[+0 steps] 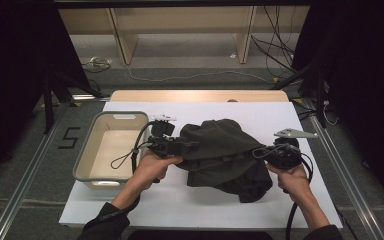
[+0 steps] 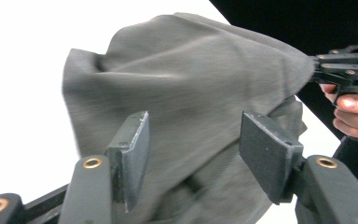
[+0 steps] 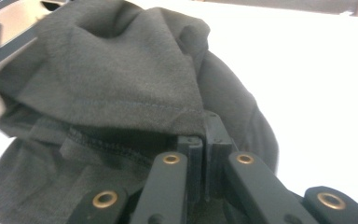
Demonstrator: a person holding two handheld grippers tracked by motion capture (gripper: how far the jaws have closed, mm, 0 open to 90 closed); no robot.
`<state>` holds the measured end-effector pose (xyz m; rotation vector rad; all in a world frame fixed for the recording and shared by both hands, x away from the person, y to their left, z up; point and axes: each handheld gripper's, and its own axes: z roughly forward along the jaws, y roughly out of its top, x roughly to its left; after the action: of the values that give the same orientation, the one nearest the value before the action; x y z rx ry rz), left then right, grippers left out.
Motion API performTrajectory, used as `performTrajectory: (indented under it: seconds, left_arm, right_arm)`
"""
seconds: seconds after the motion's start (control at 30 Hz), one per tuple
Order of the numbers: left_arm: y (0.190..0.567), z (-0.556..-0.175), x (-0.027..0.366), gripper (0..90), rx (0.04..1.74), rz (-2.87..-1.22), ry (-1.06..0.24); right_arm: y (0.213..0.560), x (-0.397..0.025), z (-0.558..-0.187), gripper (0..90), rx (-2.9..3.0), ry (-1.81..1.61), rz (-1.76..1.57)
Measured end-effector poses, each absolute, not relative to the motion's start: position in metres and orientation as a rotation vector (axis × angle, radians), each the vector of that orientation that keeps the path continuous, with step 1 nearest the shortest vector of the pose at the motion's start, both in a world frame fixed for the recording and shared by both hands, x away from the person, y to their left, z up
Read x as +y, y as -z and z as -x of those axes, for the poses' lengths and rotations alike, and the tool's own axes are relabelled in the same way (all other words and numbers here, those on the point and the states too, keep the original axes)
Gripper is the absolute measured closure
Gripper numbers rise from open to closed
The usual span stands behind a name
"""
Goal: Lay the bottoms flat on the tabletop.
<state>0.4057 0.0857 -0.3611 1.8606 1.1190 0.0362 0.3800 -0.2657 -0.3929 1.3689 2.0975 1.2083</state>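
A dark grey-green garment [image 1: 225,145] lies bunched in the middle of the white table cover, its top pulled taut between the two grippers. My left gripper [image 1: 192,146] is at the garment's left edge. In the left gripper view it [image 2: 193,154] is open, and the cloth [image 2: 191,79] hangs between and behind the wide-apart pads [image 2: 133,154]. My right gripper [image 1: 257,151] holds the garment's right edge. In the right gripper view it [image 3: 205,144] is shut on a stitched fold of the garment [image 3: 121,70]. The right gripper [image 2: 340,70] also appears in the left gripper view, pinching the cloth's corner.
A beige plastic tub [image 1: 82,160] stands at the table's left, close behind the left hand. The white cover [image 1: 280,115] has bare room behind and to the right of the garment. Wooden shelving [image 1: 180,30] and floor cables lie beyond the table.
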Motion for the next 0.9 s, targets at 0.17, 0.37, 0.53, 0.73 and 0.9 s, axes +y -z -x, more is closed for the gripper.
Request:
performTrajectory:
  seconds: [0.17,0.37,0.53,0.73,0.9]
  left_arm:
    - [0.363,-0.410,0.098,40.6,1.169,-1.832,-0.043]
    - [0.368,-0.414,0.103,39.2,1.200,-1.826,-0.048]
    - [0.370,-0.416,0.106,38.3,1.218,-1.822,-0.032]
    - [0.377,-0.413,0.096,34.9,1.188,-1.863,0.026]
    - [0.389,-0.409,0.077,34.2,1.149,-1.929,0.065]
  right_arm:
    - [0.395,-0.282,-0.382,88.9,2.054,-1.185,-1.404]
    - [0.396,-0.302,-0.383,88.9,2.006,-1.166,-1.456]
    - [0.398,-0.311,-0.384,88.9,1.982,-1.153,-1.482]
    - [0.401,-0.320,-0.384,88.8,1.965,-1.145,-1.515]
    - [0.402,-0.319,-0.384,88.8,1.969,-1.138,-1.511]
